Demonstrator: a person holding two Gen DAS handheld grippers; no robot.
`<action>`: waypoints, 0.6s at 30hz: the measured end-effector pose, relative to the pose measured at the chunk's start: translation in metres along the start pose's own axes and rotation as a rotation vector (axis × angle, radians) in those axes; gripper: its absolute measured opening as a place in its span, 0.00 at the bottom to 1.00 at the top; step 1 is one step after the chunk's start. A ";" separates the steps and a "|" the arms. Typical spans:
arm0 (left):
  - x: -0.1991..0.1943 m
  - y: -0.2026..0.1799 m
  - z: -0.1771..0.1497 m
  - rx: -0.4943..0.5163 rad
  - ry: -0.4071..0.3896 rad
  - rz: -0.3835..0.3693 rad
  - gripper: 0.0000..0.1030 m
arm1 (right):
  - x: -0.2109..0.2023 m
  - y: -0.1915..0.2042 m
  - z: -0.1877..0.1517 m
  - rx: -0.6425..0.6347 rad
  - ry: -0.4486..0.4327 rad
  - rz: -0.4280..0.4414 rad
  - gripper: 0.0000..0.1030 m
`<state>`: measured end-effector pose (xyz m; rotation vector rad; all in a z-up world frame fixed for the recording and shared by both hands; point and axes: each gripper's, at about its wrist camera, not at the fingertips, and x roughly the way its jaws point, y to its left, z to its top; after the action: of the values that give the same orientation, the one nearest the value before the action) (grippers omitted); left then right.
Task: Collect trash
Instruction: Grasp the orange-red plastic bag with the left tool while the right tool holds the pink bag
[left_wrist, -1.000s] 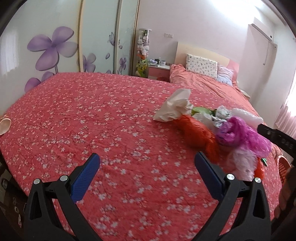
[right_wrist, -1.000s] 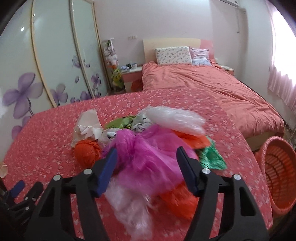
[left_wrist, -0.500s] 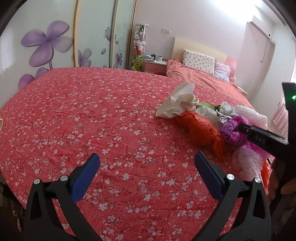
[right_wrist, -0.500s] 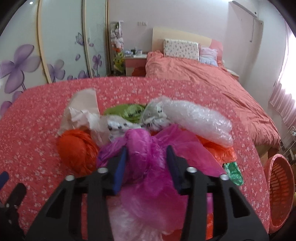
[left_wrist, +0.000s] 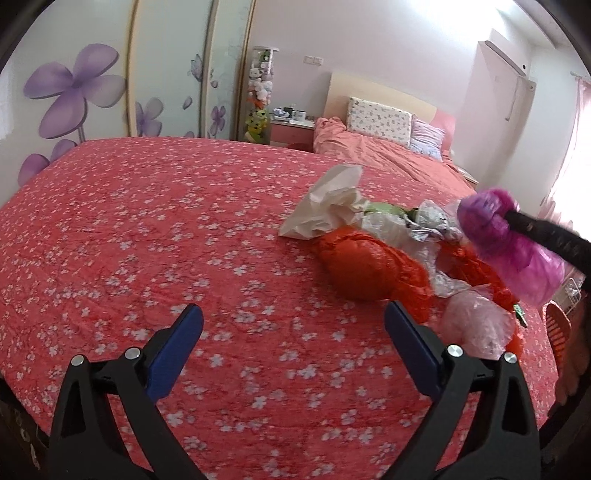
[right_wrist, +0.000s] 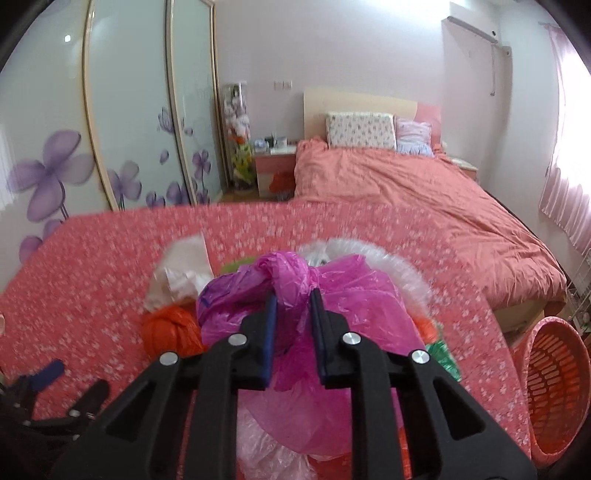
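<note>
A pile of plastic bag trash lies on the red flowered bedspread. My right gripper is shut on a magenta plastic bag and holds it lifted above the pile; the bag also shows in the left wrist view. An orange bag, a cream bag, a pale pink bag and clear bags remain on the bedspread. My left gripper is open and empty, low over the bedspread, left of the pile.
An orange-pink laundry basket stands on the floor at the right of the bed. A second bed with pillows, a nightstand and flowered wardrobe doors are behind.
My right gripper closed on the magenta bag and lifted it off the pile. My left gripper stayed open and moved slightly closer to the pile.
</note>
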<state>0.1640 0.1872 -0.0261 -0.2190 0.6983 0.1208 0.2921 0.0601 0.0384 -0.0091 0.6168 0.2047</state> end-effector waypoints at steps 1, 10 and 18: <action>0.001 -0.003 0.001 0.002 0.002 -0.008 0.94 | -0.004 -0.002 0.002 0.004 -0.010 0.002 0.17; 0.021 -0.037 0.016 0.034 0.007 -0.048 0.89 | -0.044 -0.040 0.010 0.032 -0.120 -0.099 0.18; 0.070 -0.052 0.025 0.015 0.117 -0.031 0.82 | -0.043 -0.081 -0.011 0.080 -0.070 -0.160 0.18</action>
<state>0.2425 0.1450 -0.0441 -0.2242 0.8119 0.0733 0.2667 -0.0278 0.0497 0.0259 0.5516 0.0247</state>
